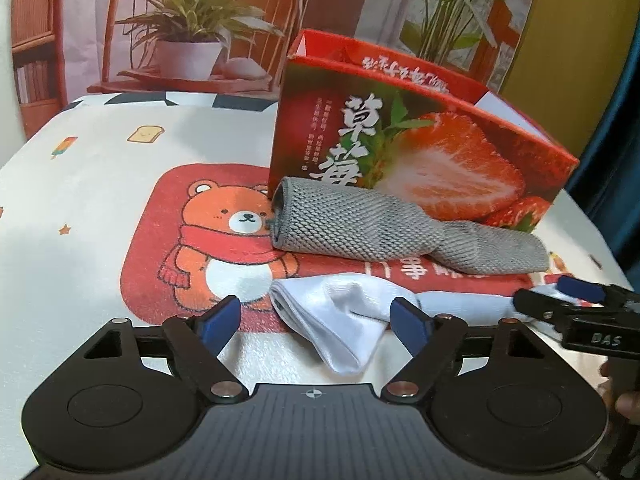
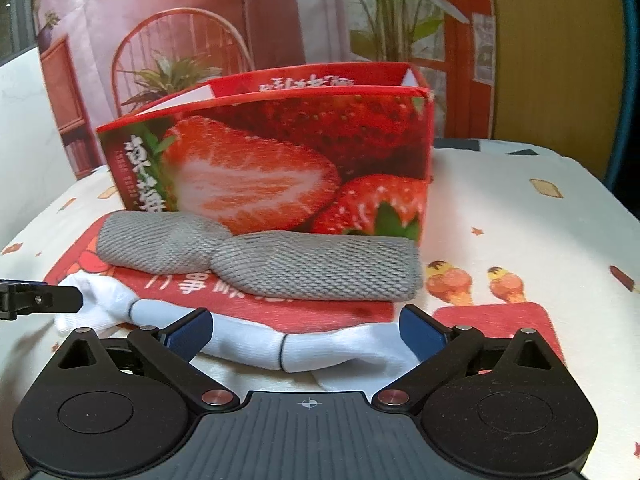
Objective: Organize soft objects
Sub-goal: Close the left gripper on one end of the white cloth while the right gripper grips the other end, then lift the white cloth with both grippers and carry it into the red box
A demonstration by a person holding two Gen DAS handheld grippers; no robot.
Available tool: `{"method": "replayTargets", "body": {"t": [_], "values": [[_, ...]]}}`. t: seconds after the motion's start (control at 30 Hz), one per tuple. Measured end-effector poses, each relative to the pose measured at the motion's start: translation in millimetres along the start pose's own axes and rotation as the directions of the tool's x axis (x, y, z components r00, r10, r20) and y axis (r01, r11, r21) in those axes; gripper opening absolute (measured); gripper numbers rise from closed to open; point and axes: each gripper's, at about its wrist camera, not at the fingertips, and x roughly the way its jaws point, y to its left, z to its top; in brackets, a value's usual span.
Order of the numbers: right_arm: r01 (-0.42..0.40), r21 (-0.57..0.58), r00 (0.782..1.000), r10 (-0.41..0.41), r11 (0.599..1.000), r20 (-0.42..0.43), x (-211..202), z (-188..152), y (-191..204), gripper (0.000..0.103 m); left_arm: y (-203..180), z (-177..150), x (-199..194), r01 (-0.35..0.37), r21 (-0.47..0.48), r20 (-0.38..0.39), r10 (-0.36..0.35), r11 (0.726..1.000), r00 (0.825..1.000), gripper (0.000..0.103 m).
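Now white sock (image 1: pixel 340 332) lies between left gripper's (image 1: pixel 318 320) parted fingers (image 1: pixel 408 322).

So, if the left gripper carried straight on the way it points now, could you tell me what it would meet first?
Most likely the white sock, whose near end lies between the open fingers of the left gripper. The grey sock and strawberry box sit behind it; depth is hard to judge.

Warm, even indoor light with soft shadows; fisheye bending and dark corners, slight softness towards the edges.
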Motion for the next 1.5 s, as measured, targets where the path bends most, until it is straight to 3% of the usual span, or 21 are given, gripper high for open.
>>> {"method": "replayTargets", "body": {"t": [0.1,0.2,0.27,0.37,0.47,0.53,0.63,0.8,1.07,1.5], "values": [[0.030,0.015,1.000,-0.030,0.999,-0.003,2.5,-0.3,-6.7,0.099,-0.2,2.5,10.7,-0.006,0.010,-0.016,0.006,1.000,1.000,0.077],[0.050,0.051,0.998,-0.049,0.997,-0.024,7.2,-2.5,-15.6,0.099,-2.2,1.8,19.2,0.010,0.018,-0.031,-0.009,1.000,0.999,0.063],[0.054,0.080,0.998,-0.051,0.995,-0.047,11.5,-5.8,-21.5,0.099,-3.5,0.4,19.9,0.002,0.035,-0.023,-0.002,0.999,1.000,0.042],[0.042,0.085,0.998,-0.039,0.995,-0.042,11.9,-7.8,-23.5,0.095,-3.0,-0.4,20.9,0.008,0.045,-0.024,-0.006,0.999,1.000,0.025],[0.021,0.073,0.999,-0.018,0.997,-0.037,11.1,-7.6,-20.8,0.080,-2.8,-1.4,20.5,0.017,0.040,-0.023,-0.016,0.999,1.000,0.019],[0.000,0.069,0.999,0.003,0.998,-0.037,10.4,-6.2,-18.9,0.065,-3.8,-1.7,19.5,0.029,0.041,-0.028,-0.028,0.999,0.999,0.013],[-0.045,0.079,0.998,0.048,0.996,-0.045,8.8,-3.2,-17.2,0.044,-6.2,-2.0,15.7,0.032,0.048,-0.023,-0.031,0.998,0.999,0.011],[-0.085,0.079,0.996,0.088,0.993,-0.032,1.9,3.4,-13.3,0.032,-6.9,3.7,3.1,0.039,0.050,0.013,-0.039,0.998,0.999,0.010],[-0.115,0.069,0.992,0.111,0.991,0.064,-20.2,26.2,-10.4,0.030,-14.1,26.2,-29.4,0.037,0.084,0.128,-0.047,0.996,0.991,0.010],[-0.139,0.027,0.965,0.129,0.990,0.230,-48.2,92.4,-16.5,0.029,-30.1,85.0,-58.2,0.046,0.129,0.282,-0.081,0.991,0.956,0.010]]}}
